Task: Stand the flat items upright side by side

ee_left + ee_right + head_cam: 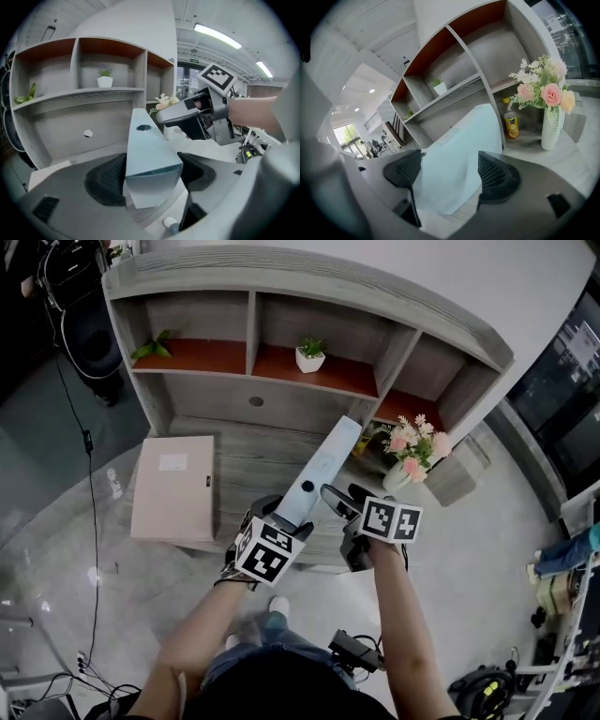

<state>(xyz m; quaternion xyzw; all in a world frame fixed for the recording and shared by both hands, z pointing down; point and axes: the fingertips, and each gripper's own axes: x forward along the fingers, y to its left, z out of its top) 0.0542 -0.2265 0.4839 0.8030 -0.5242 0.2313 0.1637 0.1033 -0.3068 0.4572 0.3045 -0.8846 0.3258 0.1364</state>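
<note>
A long light blue flat box (323, 470) stands tilted up on its edge over the grey desk (248, 460). My left gripper (286, 512) is shut on its near end. In the left gripper view both pads press the box (147, 150) by its narrow sides. My right gripper (336, 498) sits just right of the box with its jaws open. In the right gripper view the box's broad face (459, 159) lies beyond the pads and wider than the gap between them. A beige flat box (173, 486) lies flat on the desk's left side.
Behind the desk is a shelf unit with open compartments (281, 367) and a small potted plant (309, 354). A vase of pink flowers (412, 451) stands to the right of the box, and a yellow can (512, 124) sits in the nook behind it.
</note>
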